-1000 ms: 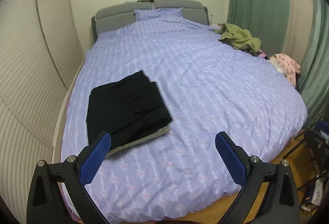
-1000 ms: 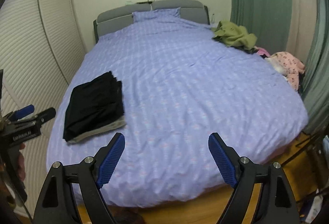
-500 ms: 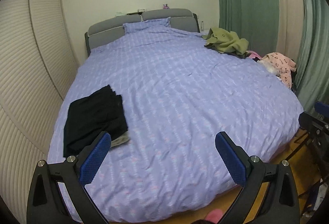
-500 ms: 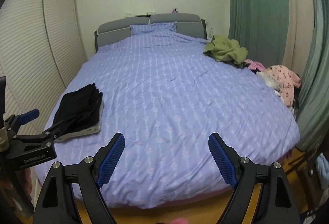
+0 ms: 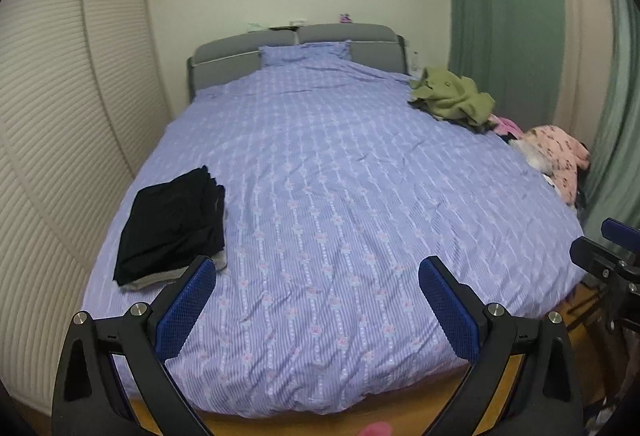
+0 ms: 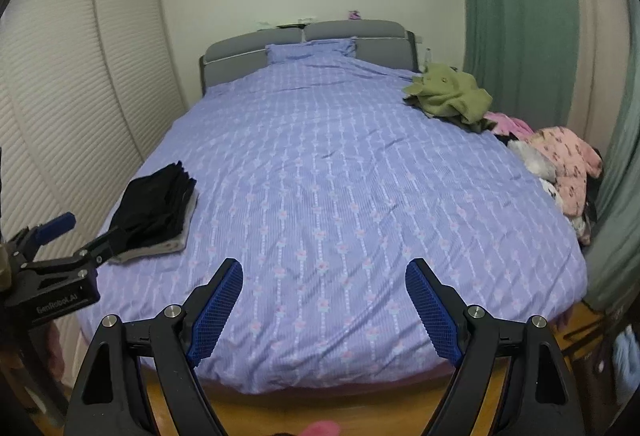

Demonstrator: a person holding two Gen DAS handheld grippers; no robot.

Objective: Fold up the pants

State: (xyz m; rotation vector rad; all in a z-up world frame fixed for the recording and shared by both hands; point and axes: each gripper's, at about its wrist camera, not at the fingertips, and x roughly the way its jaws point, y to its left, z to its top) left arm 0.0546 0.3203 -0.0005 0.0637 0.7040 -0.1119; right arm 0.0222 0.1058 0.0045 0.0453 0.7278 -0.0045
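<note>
Black folded pants (image 5: 172, 224) lie stacked on a grey folded garment at the near left of the bed; the stack also shows in the right wrist view (image 6: 156, 206). My left gripper (image 5: 316, 268) is open and empty, held back above the foot of the bed, right of the stack. My right gripper (image 6: 324, 268) is open and empty, above the foot of the bed. The left gripper also shows at the left edge of the right wrist view (image 6: 60, 248), and the right gripper at the right edge of the left wrist view (image 5: 604, 256).
The bed (image 5: 340, 176) has a lilac patterned cover. An olive garment (image 5: 452, 96) and pink clothes (image 5: 556, 152) are piled along its right side. A slatted wardrobe (image 5: 60, 116) stands on the left, green curtains (image 5: 500, 16) on the right, wooden floor below.
Both grippers have pulled back from the bed and risen, so the folded stack now looks smaller and farther away. Both have stayed open.
</note>
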